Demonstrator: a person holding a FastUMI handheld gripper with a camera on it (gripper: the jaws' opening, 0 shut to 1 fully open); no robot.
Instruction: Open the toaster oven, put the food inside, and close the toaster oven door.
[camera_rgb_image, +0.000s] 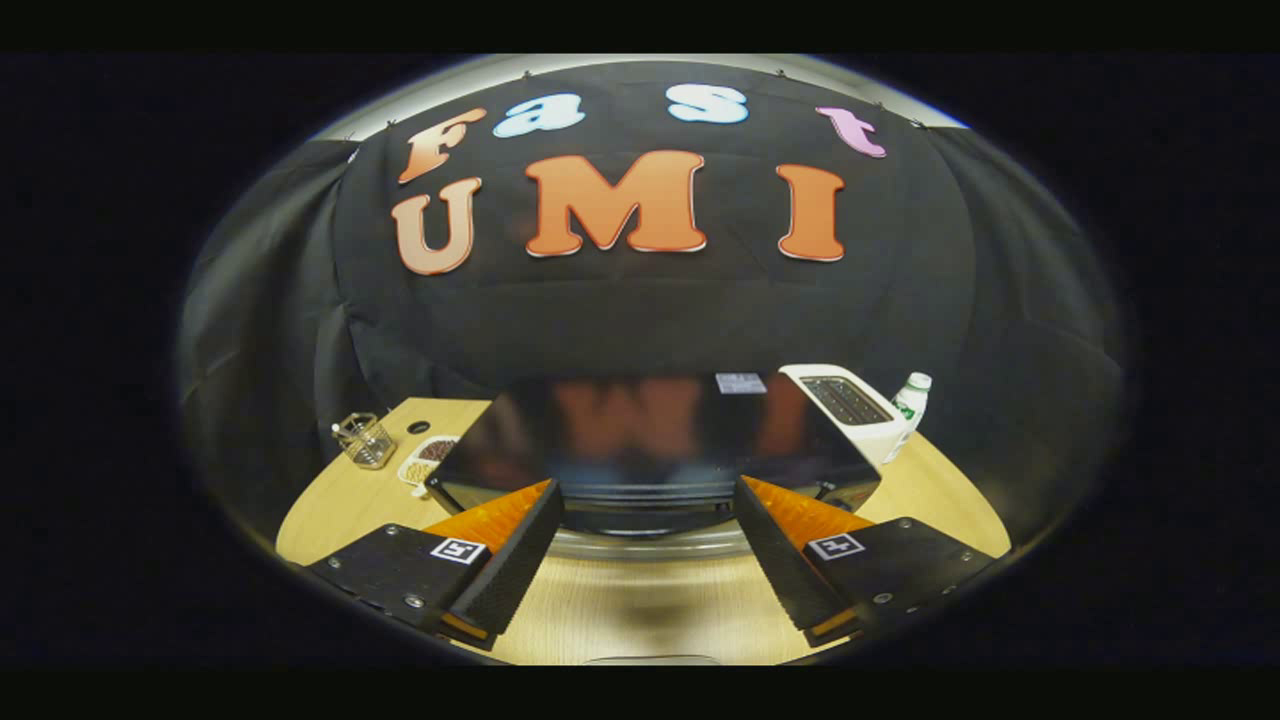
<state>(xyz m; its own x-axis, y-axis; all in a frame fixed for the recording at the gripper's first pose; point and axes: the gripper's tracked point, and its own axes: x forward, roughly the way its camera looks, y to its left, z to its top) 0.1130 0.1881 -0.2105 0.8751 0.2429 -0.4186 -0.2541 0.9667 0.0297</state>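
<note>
The toaster oven stands on the wooden table just ahead of my fingers, its glossy black surface mirroring the wall behind. Its silver handle bar runs along the near edge, low between my two fingers. I cannot tell whether the door is open or closed. My gripper is open, with one finger on each side of the handle's middle and neither touching it. A white plate of food lies on the table left of the oven, partly hidden by the oven's corner.
A small glass jar sits at the far left of the table. A white slot toaster and a white bottle stand right of the oven. Black cloth closes off the back and sides.
</note>
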